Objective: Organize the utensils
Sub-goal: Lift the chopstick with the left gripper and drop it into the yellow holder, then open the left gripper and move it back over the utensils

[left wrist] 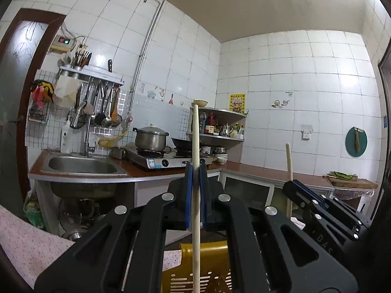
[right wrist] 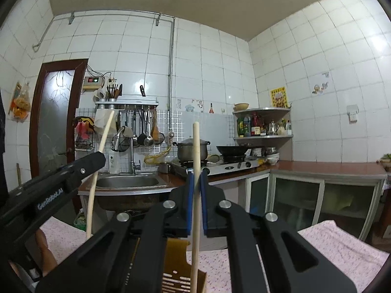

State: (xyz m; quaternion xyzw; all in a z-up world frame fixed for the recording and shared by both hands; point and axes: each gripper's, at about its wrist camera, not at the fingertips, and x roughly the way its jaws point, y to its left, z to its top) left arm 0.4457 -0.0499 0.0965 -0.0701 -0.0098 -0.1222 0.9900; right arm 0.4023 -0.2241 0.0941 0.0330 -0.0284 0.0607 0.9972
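My left gripper (left wrist: 195, 168) is shut on a pale wooden chopstick (left wrist: 195, 146) that stands upright between its blue pads. My right gripper (right wrist: 196, 175) is shut on a second wooden chopstick (right wrist: 196, 151), also upright. Each gripper shows in the other's view: the right one (left wrist: 289, 183) at the right with its chopstick (left wrist: 289, 161), the left one (right wrist: 101, 155) at the left with its chopstick (right wrist: 105, 134). A yellow slotted plastic basket (left wrist: 210, 263) lies below both grippers, over a pink patterned cloth (right wrist: 342, 249); the lower chopstick ends reach toward it.
A kitchen counter (left wrist: 256, 169) runs along the tiled walls with a steel sink (left wrist: 81, 164), a gas stove with a pot (left wrist: 150, 139) and a wok (right wrist: 232, 149). Ladles hang on a wall rack (left wrist: 105, 107). A corner shelf (right wrist: 264, 124) holds bottles. A cutting board (left wrist: 352, 183) sits far right.
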